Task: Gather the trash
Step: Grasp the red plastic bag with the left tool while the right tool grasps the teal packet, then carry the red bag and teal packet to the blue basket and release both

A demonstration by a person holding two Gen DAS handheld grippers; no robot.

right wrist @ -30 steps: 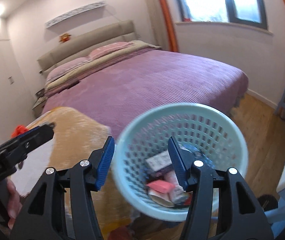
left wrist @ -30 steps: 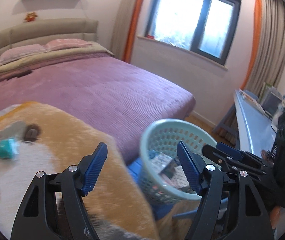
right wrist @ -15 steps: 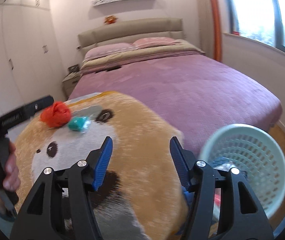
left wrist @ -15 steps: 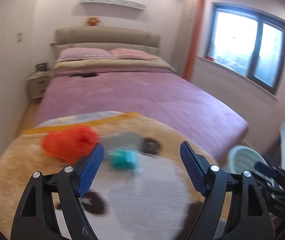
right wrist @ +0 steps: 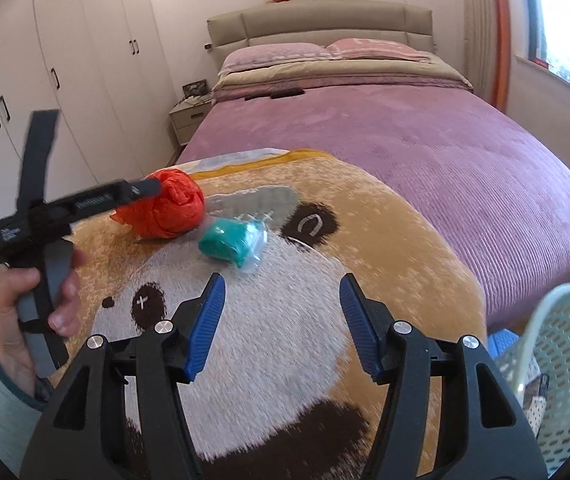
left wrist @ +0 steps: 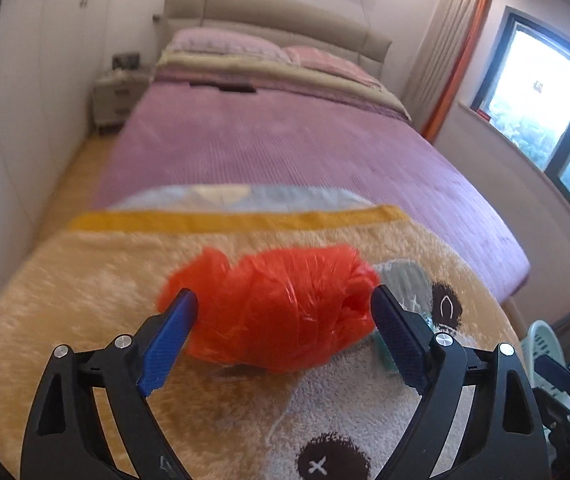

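Note:
A crumpled red plastic bag (left wrist: 281, 312) lies on a plush bear-face blanket (left wrist: 85, 280). My left gripper (left wrist: 285, 332) straddles it, its jaws opening wide, a blue pad at each side of the bag. In the right wrist view a hand holds that gripper, and one finger (right wrist: 125, 194) crosses the red bag (right wrist: 173, 212). Just right of the bag lies a teal wad in clear wrapping (right wrist: 233, 242). My right gripper (right wrist: 281, 320) hovers open above the blanket in front of the wad, with nothing between its pads. The pale green trash basket (right wrist: 557, 356) sits at the lower right with litter inside.
The blanket covers the foot of a purple bed (right wrist: 445, 152) with pillows and a beige headboard. White wardrobes (right wrist: 65, 60) line the left wall, with a nightstand (right wrist: 189, 120) beside the bed. A window (left wrist: 557, 112) is on the right wall.
Both views have swung left, away from the basket and onto the blanket. My left gripper has closed in on the red bag and its jaws stand wider. The basket now sits at the right edge.

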